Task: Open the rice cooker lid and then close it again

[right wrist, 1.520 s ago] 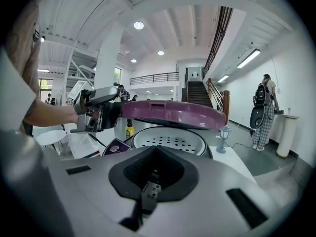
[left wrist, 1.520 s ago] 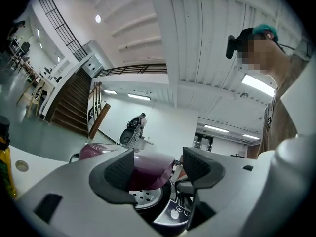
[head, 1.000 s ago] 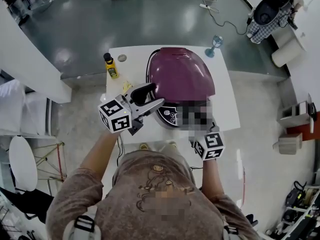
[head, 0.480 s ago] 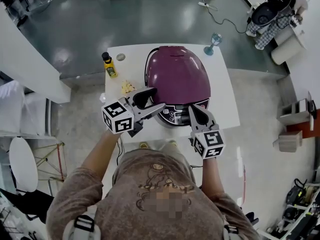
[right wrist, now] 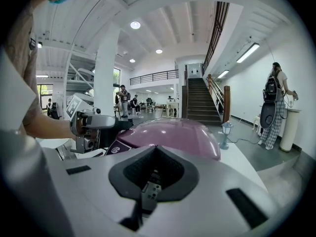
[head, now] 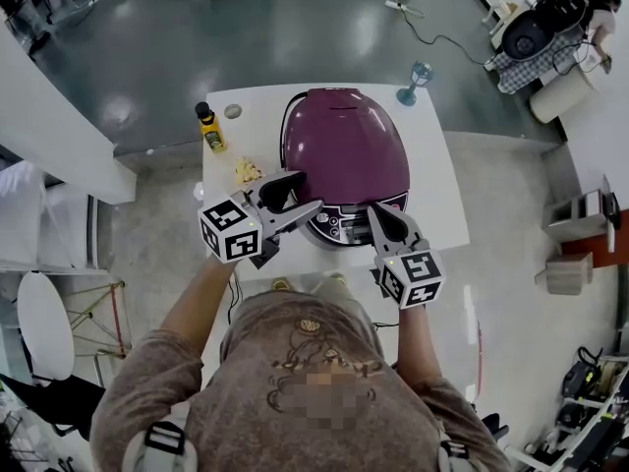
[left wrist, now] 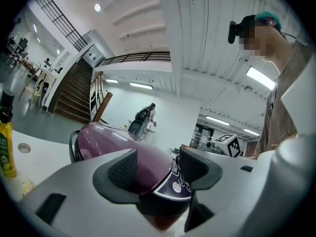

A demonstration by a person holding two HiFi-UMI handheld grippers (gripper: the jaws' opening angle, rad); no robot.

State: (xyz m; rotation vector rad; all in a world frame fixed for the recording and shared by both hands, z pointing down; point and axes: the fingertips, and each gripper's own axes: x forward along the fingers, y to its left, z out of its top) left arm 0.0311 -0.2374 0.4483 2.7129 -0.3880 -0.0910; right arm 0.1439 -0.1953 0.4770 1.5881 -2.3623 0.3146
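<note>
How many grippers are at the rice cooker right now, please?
2. The left gripper is at the front left of the rice cooker, jaws open; the right gripper is at its front right, jaws shut. None seems hidden.

Head cam looks steeply down from high over the worktop (head: 437, 205); left tool (head: 300, 191) cam & right tool (head: 375, 212) cam sit low, v. close, facing across it; all 3 share the purple rice cooker (head: 344, 150).

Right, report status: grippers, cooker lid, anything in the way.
Left gripper open at the rice cooker front, gripping nothing. Right gripper shut, empty. Lid down. Yellow bottle and glass off to the sides, clear.
</note>
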